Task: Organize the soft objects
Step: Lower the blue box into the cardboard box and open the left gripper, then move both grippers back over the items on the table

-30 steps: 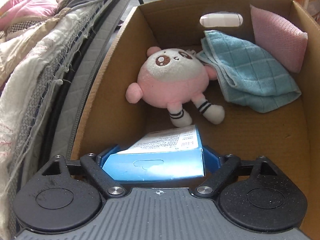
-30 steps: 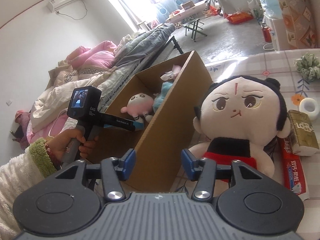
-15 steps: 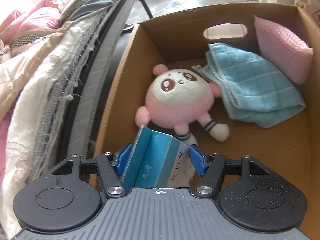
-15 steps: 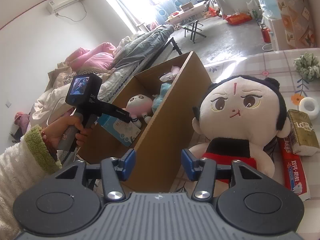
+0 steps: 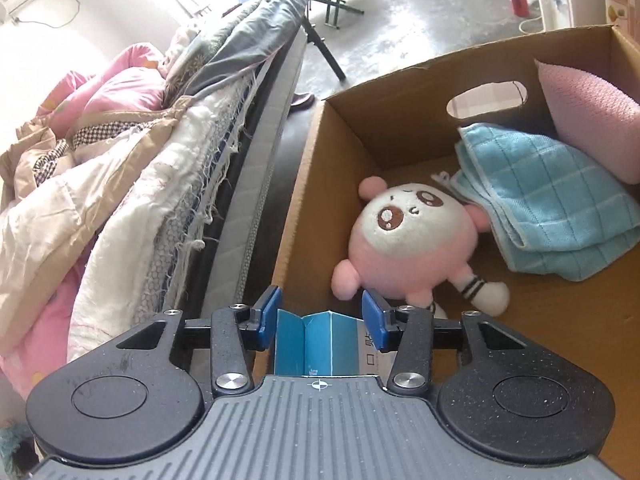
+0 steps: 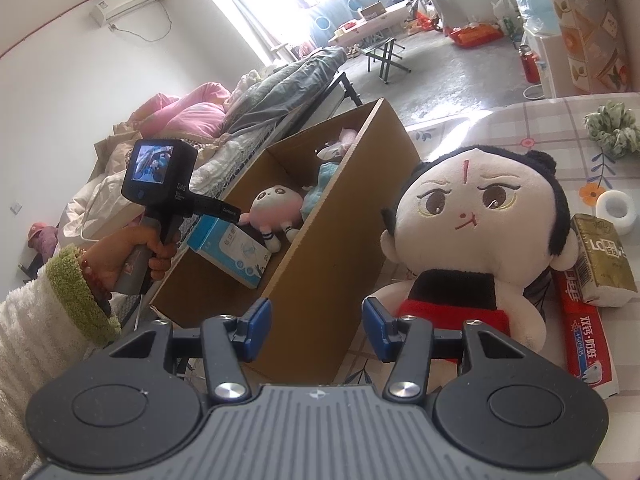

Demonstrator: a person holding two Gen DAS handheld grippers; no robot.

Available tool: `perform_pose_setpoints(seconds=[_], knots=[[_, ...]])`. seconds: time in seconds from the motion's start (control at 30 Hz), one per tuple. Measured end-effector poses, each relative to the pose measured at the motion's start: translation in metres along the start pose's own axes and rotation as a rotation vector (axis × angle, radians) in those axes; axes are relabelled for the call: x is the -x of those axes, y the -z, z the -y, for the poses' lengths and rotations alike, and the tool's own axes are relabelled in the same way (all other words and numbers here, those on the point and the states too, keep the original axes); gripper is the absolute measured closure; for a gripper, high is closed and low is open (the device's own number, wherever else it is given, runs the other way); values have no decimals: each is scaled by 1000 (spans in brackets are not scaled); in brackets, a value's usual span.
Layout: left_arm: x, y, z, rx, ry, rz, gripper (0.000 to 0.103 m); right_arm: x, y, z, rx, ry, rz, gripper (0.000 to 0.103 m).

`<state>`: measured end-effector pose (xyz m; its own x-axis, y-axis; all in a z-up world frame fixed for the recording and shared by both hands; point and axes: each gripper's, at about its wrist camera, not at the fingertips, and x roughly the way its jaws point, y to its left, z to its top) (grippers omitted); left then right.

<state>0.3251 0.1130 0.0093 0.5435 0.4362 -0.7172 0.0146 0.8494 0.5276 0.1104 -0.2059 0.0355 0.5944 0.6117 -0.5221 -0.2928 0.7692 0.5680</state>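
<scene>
Left gripper (image 5: 320,318), jaws just closing, half-open over the blue box (image 5: 320,344) lying in the cardboard box (image 5: 296,216) beside the bed (image 5: 160,184).

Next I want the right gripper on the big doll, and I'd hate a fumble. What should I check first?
1. Right gripper empty, jaws apart: ok.
2. Big doll upright on the table, nothing covering it: ok.
3. Left gripper clear of blue box: cannot tell; its jaws have just been closing with the box between them.
4. Cardboard box has bare floor beside the pink plush: ok.
</scene>
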Motion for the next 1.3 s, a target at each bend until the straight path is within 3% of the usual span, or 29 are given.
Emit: perform_pose_setpoints(seconds=[0.37,0.57,0.63,0.77,0.87,1.1,1.3], knots=[[39,-2,-32,119,124,45,32,15,3,1,8,-22,44,49],[82,14,-36,180,272,85,24,36,20,10,6,-20,94,30],[101,19,-29,168,326,107,18,46,28,14,-1,-5,113,28],[144,21,-2,108,421,152,8,67,43,23,11,75,175,16],[178,16,23,61,508,170,5,83,52,30,33,146,233,4],[250,4,103,-87,657,242,0,112,60,52,70,297,385,4],[271,-5,180,-231,740,231,0,105,68,80,50,386,391,5]])
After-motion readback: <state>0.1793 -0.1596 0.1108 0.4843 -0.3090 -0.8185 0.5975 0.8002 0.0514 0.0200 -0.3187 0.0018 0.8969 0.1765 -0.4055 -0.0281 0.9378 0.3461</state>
